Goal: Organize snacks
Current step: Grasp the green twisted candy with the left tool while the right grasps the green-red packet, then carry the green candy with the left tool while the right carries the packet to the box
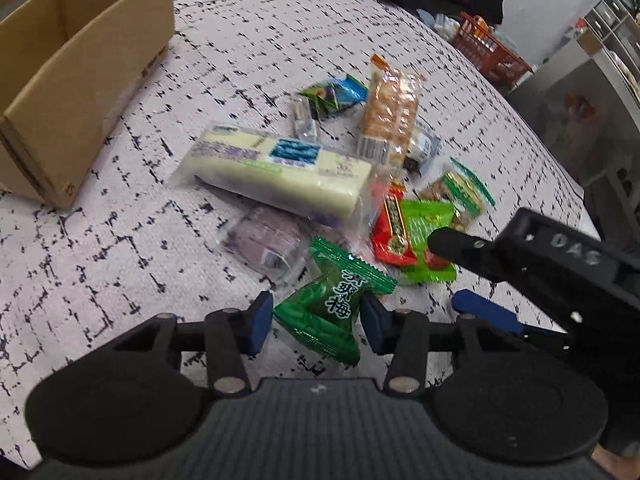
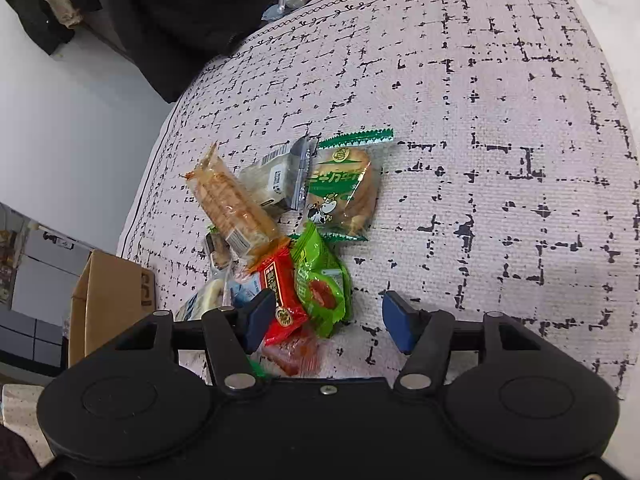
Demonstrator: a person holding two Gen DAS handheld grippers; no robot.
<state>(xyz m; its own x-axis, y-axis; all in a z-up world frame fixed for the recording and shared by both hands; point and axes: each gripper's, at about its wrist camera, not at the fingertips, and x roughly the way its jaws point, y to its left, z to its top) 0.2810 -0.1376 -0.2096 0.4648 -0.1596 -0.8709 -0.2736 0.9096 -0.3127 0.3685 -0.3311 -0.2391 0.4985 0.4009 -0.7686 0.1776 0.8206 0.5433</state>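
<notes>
A pile of snacks lies on a patterned cloth. My left gripper [image 1: 316, 322] has its blue pads on both sides of a dark green plum candy packet [image 1: 330, 306] and is shut on it. Beyond it lie a long white cracker pack [image 1: 276, 170], a purple wrapped cake [image 1: 264, 242], a red packet [image 1: 394, 226] and a light green packet [image 1: 426, 224]. My right gripper [image 2: 326, 320] is open around the red packet [image 2: 282, 298] and light green packet [image 2: 320, 280]; it also shows at the right of the left wrist view [image 1: 446, 270].
An open cardboard box [image 1: 76, 80] stands at the far left, also seen in the right wrist view [image 2: 108, 300]. An orange biscuit pack [image 2: 230, 204], a cow-print cookie pack [image 2: 344, 188] and small wrapped sweets [image 1: 334, 94] lie in the pile. A red basket [image 1: 488, 46] sits beyond the table.
</notes>
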